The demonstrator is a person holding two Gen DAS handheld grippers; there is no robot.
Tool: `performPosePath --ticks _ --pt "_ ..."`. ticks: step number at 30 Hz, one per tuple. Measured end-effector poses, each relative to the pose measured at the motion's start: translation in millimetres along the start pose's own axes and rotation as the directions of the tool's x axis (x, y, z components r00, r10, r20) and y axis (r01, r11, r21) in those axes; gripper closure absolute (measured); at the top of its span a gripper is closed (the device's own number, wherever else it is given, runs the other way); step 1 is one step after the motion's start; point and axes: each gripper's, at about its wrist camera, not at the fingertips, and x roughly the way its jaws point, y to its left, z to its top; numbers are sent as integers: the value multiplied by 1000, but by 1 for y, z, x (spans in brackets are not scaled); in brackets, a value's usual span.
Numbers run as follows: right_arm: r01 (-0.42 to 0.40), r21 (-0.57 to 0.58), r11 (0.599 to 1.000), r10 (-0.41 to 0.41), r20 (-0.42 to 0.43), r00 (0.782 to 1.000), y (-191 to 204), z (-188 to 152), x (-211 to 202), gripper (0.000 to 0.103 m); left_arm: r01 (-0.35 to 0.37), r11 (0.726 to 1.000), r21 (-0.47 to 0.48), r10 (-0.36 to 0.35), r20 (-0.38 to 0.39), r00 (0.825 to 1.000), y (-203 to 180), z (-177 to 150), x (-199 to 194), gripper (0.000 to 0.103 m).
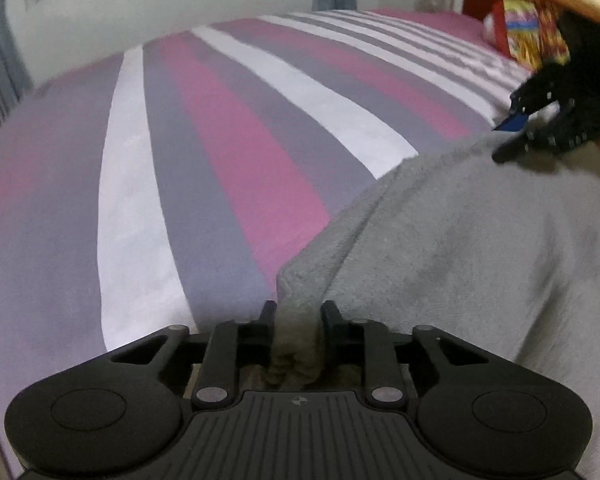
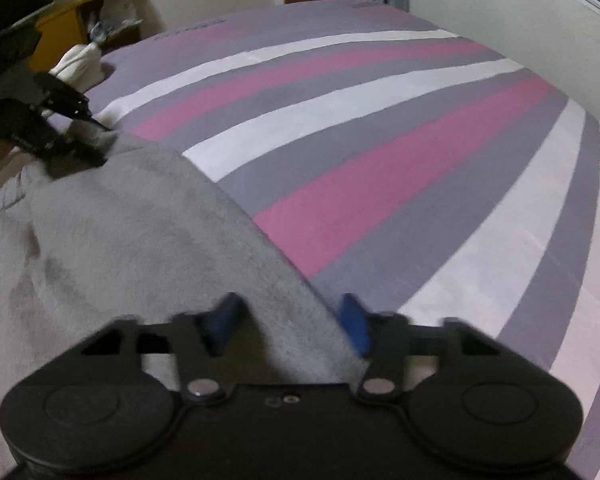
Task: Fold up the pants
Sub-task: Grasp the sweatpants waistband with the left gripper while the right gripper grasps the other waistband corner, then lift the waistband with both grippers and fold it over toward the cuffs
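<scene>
The grey fleece pants (image 1: 480,248) lie on a bed with a pink, grey and white striped cover (image 1: 220,140). My left gripper (image 1: 298,312) is shut on a bunched edge of the pants, the cloth pinched between its black fingers. In the right wrist view the pants (image 2: 140,240) run between the blue pads of my right gripper (image 2: 290,320), which stand apart with the cloth edge between them. Each gripper shows in the other's view: the right one (image 1: 516,132) at the pants' far edge, the left one (image 2: 88,140) at the far corner.
The striped cover (image 2: 380,160) fills most of both views. A colourful bag (image 1: 528,36) and a headboard stand at the far right of the left view. A white bundle (image 2: 82,64) and a yellow shelf (image 2: 64,28) sit beyond the bed. White walls border the bed.
</scene>
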Motion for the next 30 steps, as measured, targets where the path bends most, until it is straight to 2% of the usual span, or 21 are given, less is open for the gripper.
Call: performPosePath --ticks 1,2,5,12,17,23,25,30 --pt "3 -9 1000 -3 -4 1000 5 0 1 88 -15 1000 7 15 4 1000 -2 0 -2 82" --pt "14 -17 1000 -14 -3 1000 10 0 2 93 -33 999 17 33 9 999 -5 0 -4 83" --pt "64 -22 998 -64 19 998 20 -2 -2 98 -81 996 38 80 39 996 -13 0 -21 85" --pt "97 14 995 -98 143 985 45 -13 -70 99 -93 995 -20 95 181 979 -19 4 -97 85" --pt "154 -4 988 -150 202 968 80 -30 -123 99 -110 994 30 100 229 968 -47 -10 -145 85" --pt "225 -55 973 -205 242 948 141 -65 -165 99 -171 983 72 144 286 947 -89 -47 -197 85" --pt "246 -72 967 -222 251 942 159 -76 -169 99 -209 973 101 171 295 940 -105 -62 -210 85" --pt "289 -88 953 -257 268 929 206 -108 -177 99 -245 964 103 204 308 929 -136 -103 -236 85"
